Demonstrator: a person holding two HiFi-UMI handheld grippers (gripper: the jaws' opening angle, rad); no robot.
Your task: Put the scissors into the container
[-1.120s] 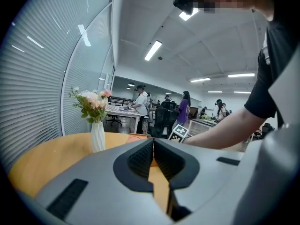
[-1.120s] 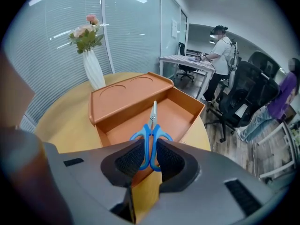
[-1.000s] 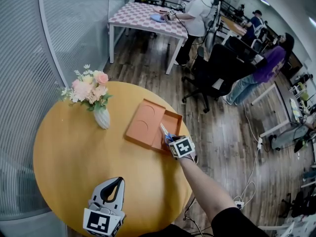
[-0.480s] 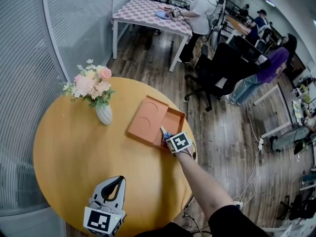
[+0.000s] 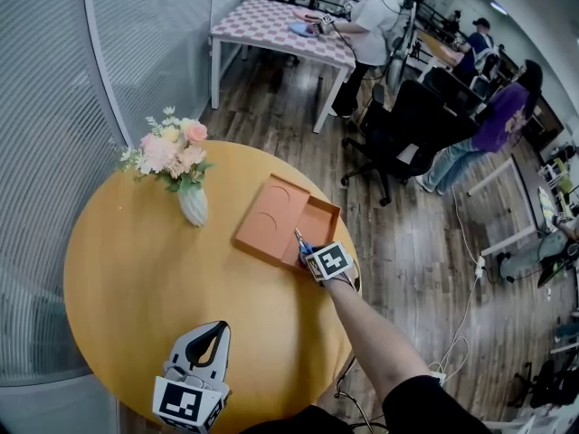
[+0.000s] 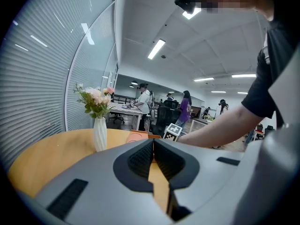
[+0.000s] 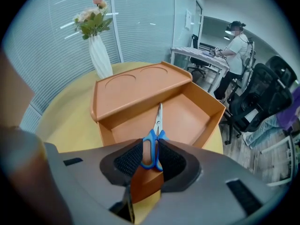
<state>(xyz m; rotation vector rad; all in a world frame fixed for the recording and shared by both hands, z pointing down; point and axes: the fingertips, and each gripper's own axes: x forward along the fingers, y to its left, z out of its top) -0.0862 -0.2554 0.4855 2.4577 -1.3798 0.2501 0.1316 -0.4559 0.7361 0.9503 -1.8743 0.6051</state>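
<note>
**Scissors over the container, release still to do**

The round yellow wooden table [image 5: 136, 269] lies under both grippers. The orange rectangular container [image 7: 187, 116] sits directly ahead of the right gripper [image 7: 151, 159]. Its open compartment is just beyond the jaws, and its raised flat section is ahead and to the left.

The left gripper [image 6: 153, 151] is well back and to the left, jaws pressed together with nothing between them.

The blue-handled steel scissors [image 7: 156, 135] are pinched by the handles in the right jaws. The blades point forward over the compartment floor; whether they touch it is not discernible.

Judged step: placement, near its end. The next move calls for lowering slightly, parting the jaws, and backing out clear of the near wall.
</note>
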